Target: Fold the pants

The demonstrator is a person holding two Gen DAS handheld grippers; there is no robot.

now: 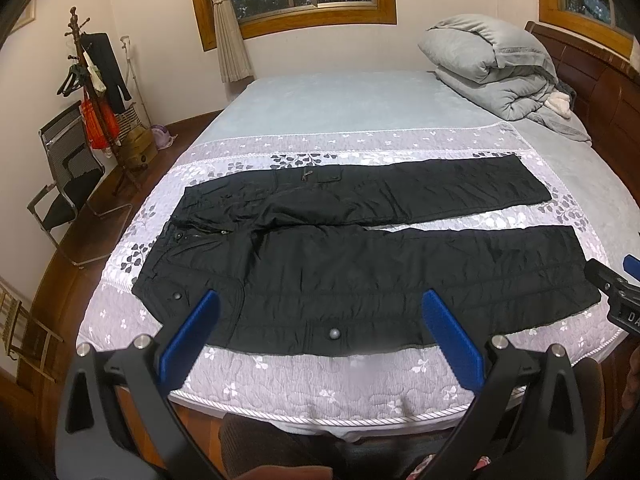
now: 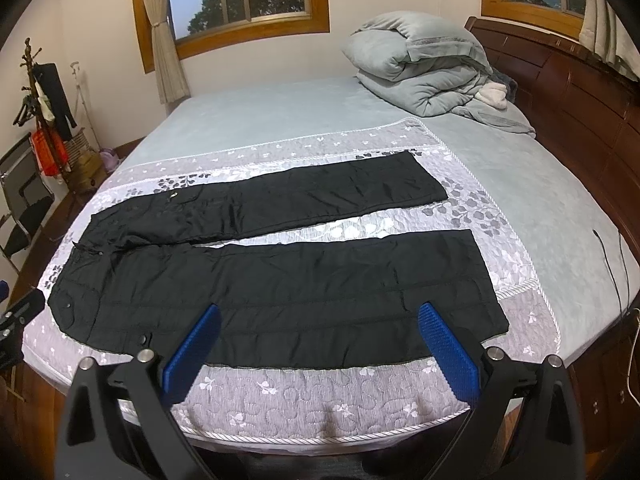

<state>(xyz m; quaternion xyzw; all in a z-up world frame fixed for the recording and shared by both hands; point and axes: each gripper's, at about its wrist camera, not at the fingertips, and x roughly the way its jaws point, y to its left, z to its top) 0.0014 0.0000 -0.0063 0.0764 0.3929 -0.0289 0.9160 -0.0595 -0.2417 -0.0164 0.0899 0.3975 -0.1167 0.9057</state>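
Black quilted pants [image 1: 360,264] lie flat on a grey floral bedspread [image 1: 320,376], waist at the left, both legs spread apart toward the right. In the right wrist view the same pants [image 2: 280,292] fill the middle of the bedspread [image 2: 320,396]. My left gripper [image 1: 320,300] hovers open above the near leg by the waist side, blue pads wide apart and holding nothing. My right gripper [image 2: 318,312] is also open over the near leg toward the cuff end. Its black body [image 1: 616,292] shows at the right edge of the left wrist view.
A rolled grey duvet [image 1: 488,64] sits at the bed's far right by the wooden headboard [image 2: 560,92]. A coat stand [image 1: 92,92] and a chair [image 1: 68,176] stand on the floor to the left. The far half of the bed is bare blue sheet [image 2: 280,116].
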